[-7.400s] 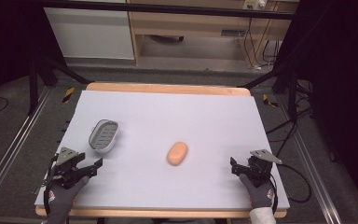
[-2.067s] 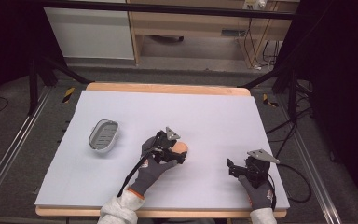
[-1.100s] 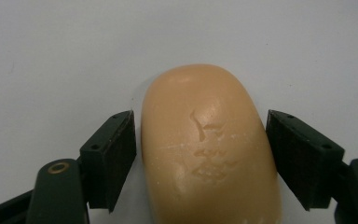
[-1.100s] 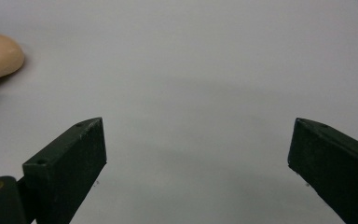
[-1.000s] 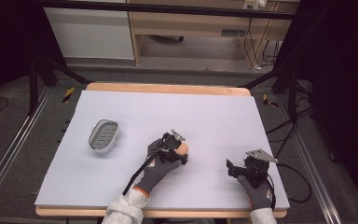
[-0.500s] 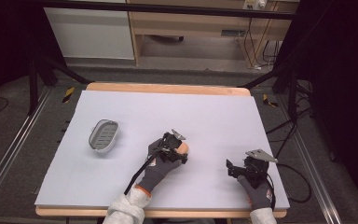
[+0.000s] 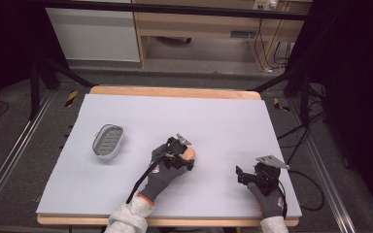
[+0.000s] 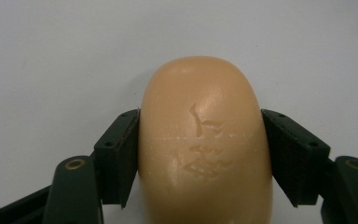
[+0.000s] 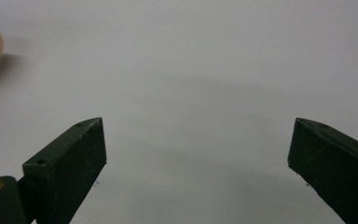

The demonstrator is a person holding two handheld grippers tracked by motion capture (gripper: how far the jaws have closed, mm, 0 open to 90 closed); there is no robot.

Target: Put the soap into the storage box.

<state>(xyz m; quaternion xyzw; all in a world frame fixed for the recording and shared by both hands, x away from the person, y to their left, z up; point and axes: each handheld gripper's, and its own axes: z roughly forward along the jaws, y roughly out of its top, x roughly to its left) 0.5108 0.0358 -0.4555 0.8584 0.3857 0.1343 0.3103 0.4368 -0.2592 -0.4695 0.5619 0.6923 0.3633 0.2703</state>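
Pinching the orange soap bar (image 8: 204,144) at mid-surface, the left gripper (image 7: 180,151) presses both jaws against its sides. The right gripper (image 7: 252,175), near the front-right corner, has jaws spread wide and touching nothing.

Soap bar (image 8: 204,144): waxy, smooth, slight sheen, faint scuffs and embossed marks. Left gripper (image 8: 200,156) jaws: matt black plastic, brass-look rivets. Table (image 7: 175,91): light wood edge, matt white sheet on top. Soap dish (image 7: 108,141): grey plastic, ribbed. Gloves: grey knit cloth.

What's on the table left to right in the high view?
Grey soap dish → left gripper closed on the orange soap bar → right gripper, jaws open.
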